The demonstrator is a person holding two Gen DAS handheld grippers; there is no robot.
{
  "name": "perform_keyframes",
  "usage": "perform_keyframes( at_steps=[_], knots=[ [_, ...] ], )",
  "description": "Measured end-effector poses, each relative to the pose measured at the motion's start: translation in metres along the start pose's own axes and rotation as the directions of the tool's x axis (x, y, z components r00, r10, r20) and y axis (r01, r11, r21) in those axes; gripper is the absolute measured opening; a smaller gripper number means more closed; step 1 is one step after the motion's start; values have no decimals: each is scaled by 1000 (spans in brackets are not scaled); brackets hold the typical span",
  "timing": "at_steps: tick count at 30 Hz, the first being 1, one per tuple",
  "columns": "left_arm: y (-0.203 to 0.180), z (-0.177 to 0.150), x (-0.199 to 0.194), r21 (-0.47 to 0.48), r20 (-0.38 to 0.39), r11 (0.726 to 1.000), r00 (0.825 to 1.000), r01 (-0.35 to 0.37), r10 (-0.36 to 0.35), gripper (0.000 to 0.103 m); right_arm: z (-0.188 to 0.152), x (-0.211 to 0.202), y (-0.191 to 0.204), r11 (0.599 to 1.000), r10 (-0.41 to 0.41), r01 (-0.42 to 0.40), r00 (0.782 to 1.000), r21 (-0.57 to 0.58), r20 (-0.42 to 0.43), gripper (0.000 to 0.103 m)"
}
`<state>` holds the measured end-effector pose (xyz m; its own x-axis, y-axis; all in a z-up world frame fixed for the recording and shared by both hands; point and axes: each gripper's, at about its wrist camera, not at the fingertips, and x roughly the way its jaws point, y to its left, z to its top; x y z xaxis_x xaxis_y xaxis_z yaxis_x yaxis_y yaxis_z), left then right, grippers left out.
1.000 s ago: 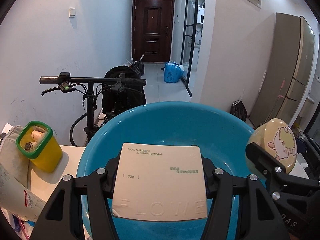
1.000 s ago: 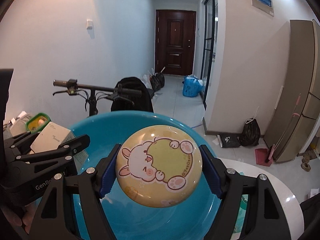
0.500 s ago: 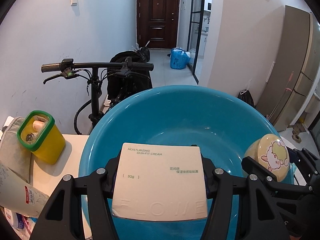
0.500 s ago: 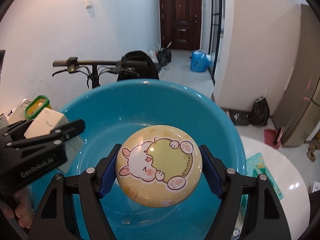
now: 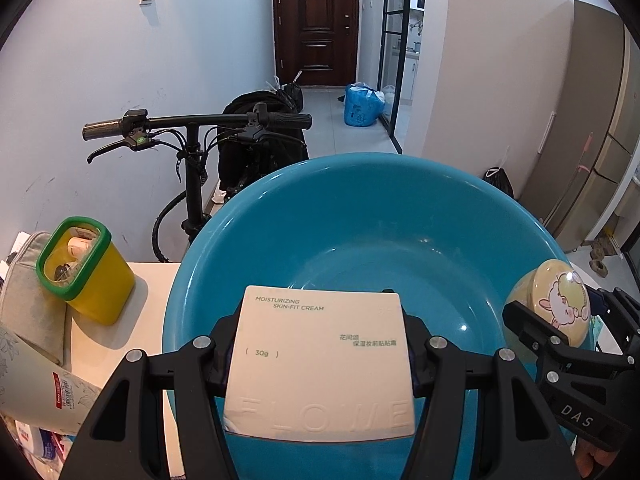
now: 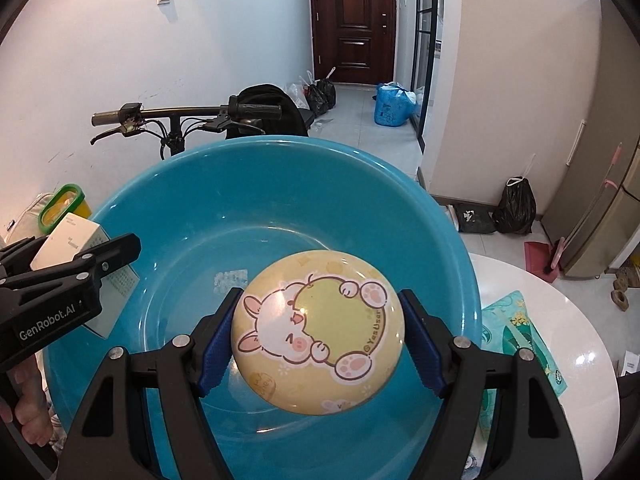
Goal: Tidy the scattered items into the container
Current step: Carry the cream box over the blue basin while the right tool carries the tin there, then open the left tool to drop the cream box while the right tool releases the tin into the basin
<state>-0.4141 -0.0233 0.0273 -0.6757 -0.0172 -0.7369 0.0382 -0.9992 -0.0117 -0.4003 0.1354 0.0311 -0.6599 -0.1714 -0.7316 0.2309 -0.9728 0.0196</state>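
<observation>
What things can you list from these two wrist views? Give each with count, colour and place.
Round plastic basin: one, blue, on the white table.
Square cream box: one, off-white, above the basin.
Round cartoon tin: one, yellow, above the basin.
Green-rimmed bin: one, yellow, left of the basin.
Bicycle: one, black, behind the table.
Wooden door: one, dark brown, at the corridor's end.
Plastic bag: one, blue, on the corridor floor.
Left hand-held gripper: black, shut on the box.
Right hand-held gripper: black with blue pads, shut on the tin.
</observation>
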Motion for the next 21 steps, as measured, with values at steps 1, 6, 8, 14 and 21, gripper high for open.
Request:
perform_keyframes(
  at_steps=[1, 6, 8, 14, 21],
  knots=[
    [0, 0, 0, 0, 0, 1000, 1000, 0, 0, 62, -1, 0, -1, 1000, 0, 0, 1000, 1, 0, 74],
    [1, 0, 0, -3, -2, 1000, 1000, -2, 2, 62, 1, 1, -1, 1000, -4, 4, 1000, 3, -2, 74],
    [2, 0, -1, -6, 0, 1000, 1000, -3, 3, 62, 1, 2, -4, 1000, -6, 6, 1000, 6, -4, 74],
    [4, 1, 0, -7, -1, 1000, 1000, -3, 3, 62, 1, 3, -9, 1000, -8, 8, 1000, 19, -11, 74],
    [-1, 0, 1, 17, -6, 1000, 1000, 4, -4, 62, 0, 3, -10, 1000, -5, 5, 1000, 16, -11, 74]
  ],
)
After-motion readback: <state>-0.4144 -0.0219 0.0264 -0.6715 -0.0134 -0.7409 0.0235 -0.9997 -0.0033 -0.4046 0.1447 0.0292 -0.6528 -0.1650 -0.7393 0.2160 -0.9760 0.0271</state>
